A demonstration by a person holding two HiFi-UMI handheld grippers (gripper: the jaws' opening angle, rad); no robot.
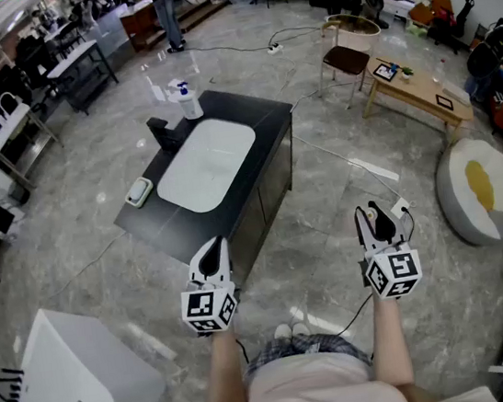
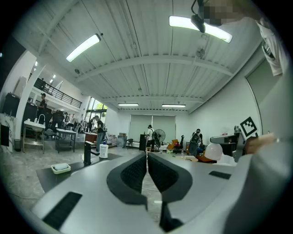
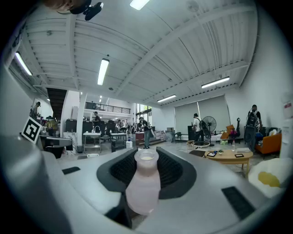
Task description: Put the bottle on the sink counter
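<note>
Pale pink bottle (image 3: 143, 187) sits pinched in the right claw (image 3: 146, 157); the left claw (image 2: 146, 157) is pressed together, empty.

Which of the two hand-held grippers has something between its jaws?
The right hand-held gripper: its jaws clamp a pale pink bottle, neck pointing forward. The left hand-held gripper has its jaws closed together with nothing between them.

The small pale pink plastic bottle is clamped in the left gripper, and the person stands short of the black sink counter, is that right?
Not quite. The right gripper view shows the small pale pink plastic bottle clamped in the right gripper, not the left gripper. The person does stand short of the black sink counter.
</note>
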